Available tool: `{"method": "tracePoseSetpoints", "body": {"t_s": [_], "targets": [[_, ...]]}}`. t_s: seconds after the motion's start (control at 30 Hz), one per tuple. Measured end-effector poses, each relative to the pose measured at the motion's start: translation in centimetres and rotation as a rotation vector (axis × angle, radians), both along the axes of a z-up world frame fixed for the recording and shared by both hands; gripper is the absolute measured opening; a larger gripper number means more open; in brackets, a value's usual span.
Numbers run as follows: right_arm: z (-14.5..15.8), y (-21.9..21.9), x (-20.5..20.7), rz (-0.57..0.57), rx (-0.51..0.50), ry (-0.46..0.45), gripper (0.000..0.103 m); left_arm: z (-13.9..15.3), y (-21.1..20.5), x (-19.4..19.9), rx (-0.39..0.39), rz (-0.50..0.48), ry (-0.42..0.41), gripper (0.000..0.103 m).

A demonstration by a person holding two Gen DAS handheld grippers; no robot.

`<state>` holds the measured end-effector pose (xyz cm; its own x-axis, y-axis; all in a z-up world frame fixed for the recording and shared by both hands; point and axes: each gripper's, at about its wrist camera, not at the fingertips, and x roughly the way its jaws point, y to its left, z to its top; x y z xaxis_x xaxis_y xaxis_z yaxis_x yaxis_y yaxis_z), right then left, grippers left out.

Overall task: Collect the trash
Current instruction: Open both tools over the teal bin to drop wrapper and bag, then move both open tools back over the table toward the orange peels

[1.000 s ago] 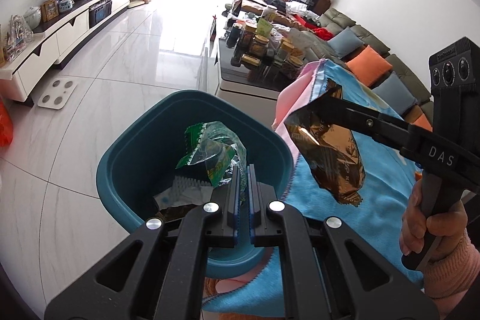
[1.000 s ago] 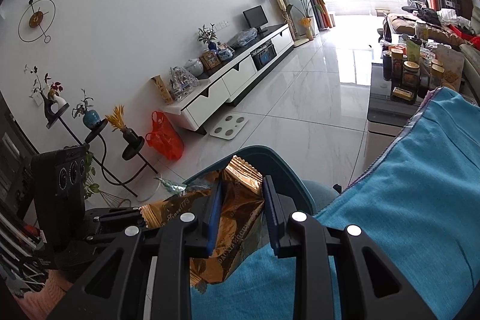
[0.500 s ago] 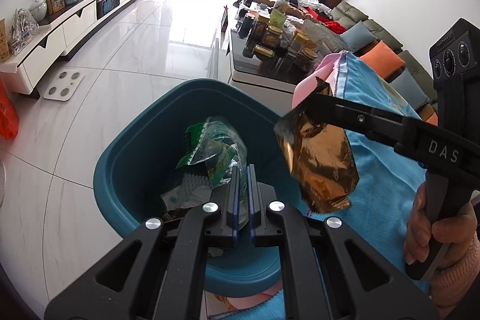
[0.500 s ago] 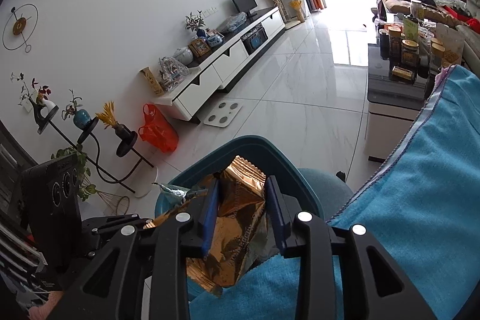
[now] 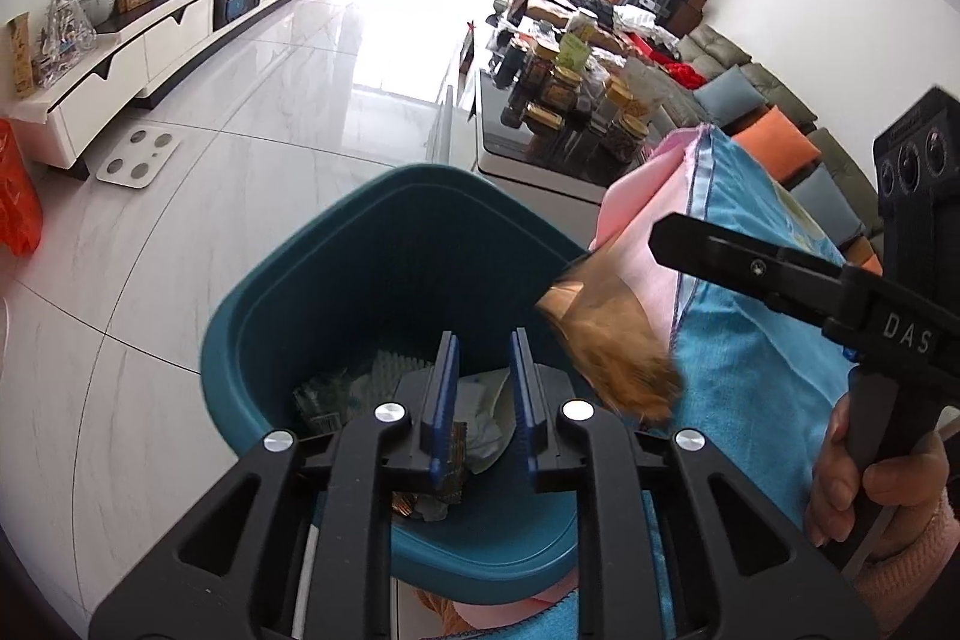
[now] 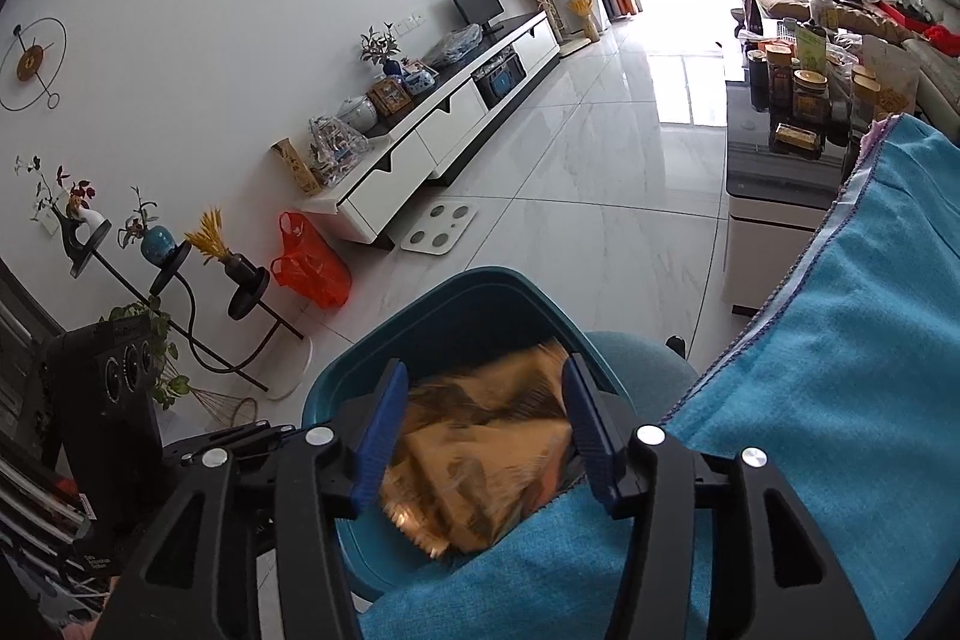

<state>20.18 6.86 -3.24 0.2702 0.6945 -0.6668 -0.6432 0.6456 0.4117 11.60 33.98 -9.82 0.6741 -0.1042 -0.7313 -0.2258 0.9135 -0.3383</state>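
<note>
A teal trash bin [image 5: 372, 244] stands on the floor beside a table covered with a blue cloth [image 5: 756, 340]. It holds several wrappers [image 5: 480, 400]. My left gripper [image 5: 483, 394] is open and empty over the bin. My right gripper [image 6: 486, 430] is open above the bin's rim [image 6: 468, 280]. A blurred gold-brown snack bag [image 6: 480, 454] falls free between its fingers. The bag also shows in the left wrist view [image 5: 612, 358], at the bin's right edge below the right gripper's finger [image 5: 720, 250].
A low table with several jars [image 5: 570, 94] stands behind the bin. A white TV cabinet [image 6: 456, 112] lines the left wall, with a white scale [image 6: 438, 229] and a red plastic bag [image 6: 312, 268] on the tiled floor. A sofa with cushions [image 5: 774, 136] is at the right.
My left gripper opened and the green wrapper it held dropped into the bin. My right gripper opened and let go of the gold-brown bag, which is falling toward the bin.
</note>
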Motion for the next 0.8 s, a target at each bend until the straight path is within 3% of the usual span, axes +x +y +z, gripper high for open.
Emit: {"method": "tracePoseSetpoints", "body": {"t_s": [0.2,0.4,0.6,0.8], "targets": [[0.0,-1.1,0.0,-0.007,0.011,0.012,0.051,1.0,-0.1,-1.2,-0.004,0.021,-0.032,0.017],[1.4,-3.8,-1.0,-0.013,0.048,-0.015,0.052,2.6,-1.9,-2.7,-0.006,-0.021,-0.085,0.025],[3.8,-8.2,-3.4,-0.02,0.067,-0.098,0.056,4.3,-6.1,-3.6,-0.026,-0.136,-0.15,0.037],[5.3,-14.8,-5.3,-0.107,0.064,-0.174,0.059,5.5,-13.5,-3.2,-0.041,-0.331,-0.183,0.04]]}}
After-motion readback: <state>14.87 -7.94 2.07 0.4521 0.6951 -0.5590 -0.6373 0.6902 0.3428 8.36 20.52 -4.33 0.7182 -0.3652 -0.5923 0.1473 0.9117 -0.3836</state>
